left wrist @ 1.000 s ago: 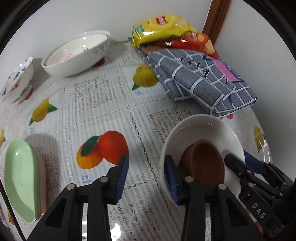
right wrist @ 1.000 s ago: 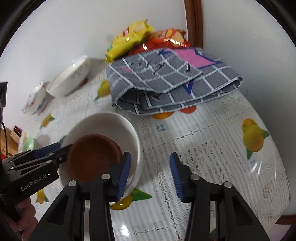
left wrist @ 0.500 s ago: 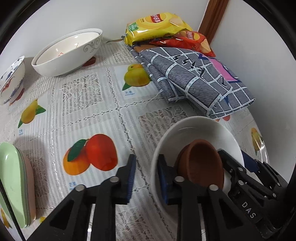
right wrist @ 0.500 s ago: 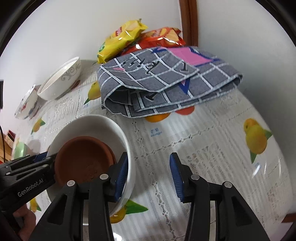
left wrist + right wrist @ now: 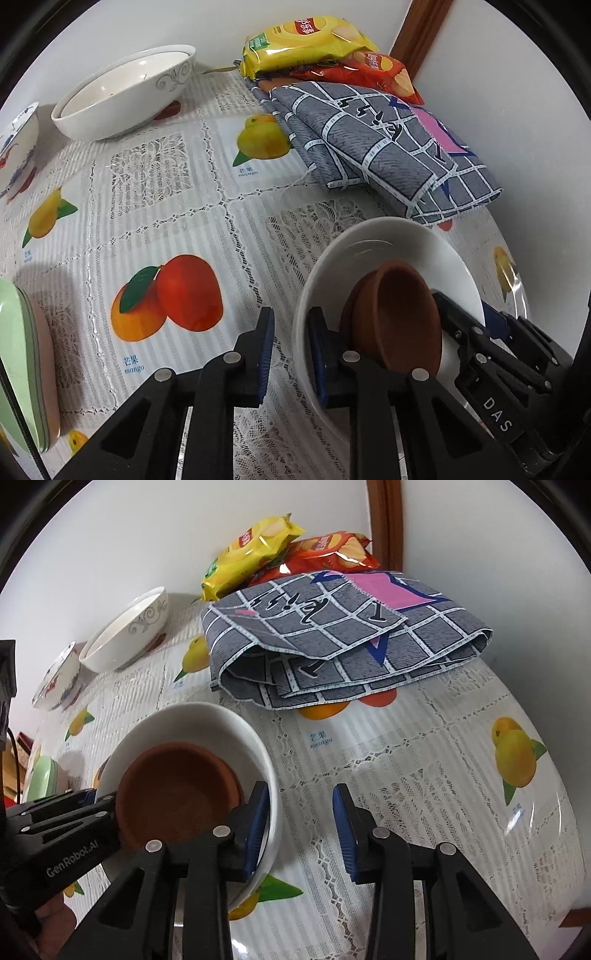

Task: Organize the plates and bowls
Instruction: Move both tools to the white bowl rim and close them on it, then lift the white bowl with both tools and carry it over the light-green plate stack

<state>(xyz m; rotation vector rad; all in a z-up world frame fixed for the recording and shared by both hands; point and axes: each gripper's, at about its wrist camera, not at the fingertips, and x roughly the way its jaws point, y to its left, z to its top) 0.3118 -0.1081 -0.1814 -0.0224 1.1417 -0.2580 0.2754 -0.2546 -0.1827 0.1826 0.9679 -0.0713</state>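
A white bowl [image 5: 388,240] [image 5: 192,720] sits on the fruit-print tablecloth with a brown clay dish [image 5: 399,310] [image 5: 177,797] lying tilted inside it. My left gripper [image 5: 291,315] straddles the bowl's left rim. Its jaws are closing: the inner pad is inside the bowl, and a strip of cloth shows between the outer pad and the rim. My right gripper [image 5: 300,788] straddles the opposite rim. Its jaws are closing too, with one pad inside the bowl and the other well clear. Each gripper shows in the other's view, the left gripper [image 5: 99,797] and the right gripper [image 5: 465,306].
At the back stand a large white patterned bowl [image 5: 122,96], a small blue-and-red bowl [image 5: 14,147] and two snack bags [image 5: 306,40]. A folded grey checked cloth [image 5: 369,147] lies just behind the white bowl. Stacked green plates [image 5: 18,369] sit at the left. The table edge [image 5: 554,904] curves at the right.
The left jaws have narrowed a lot around the white bowl's rim. The right jaws have narrowed slightly. The bowl and the brown dish have stayed in place.
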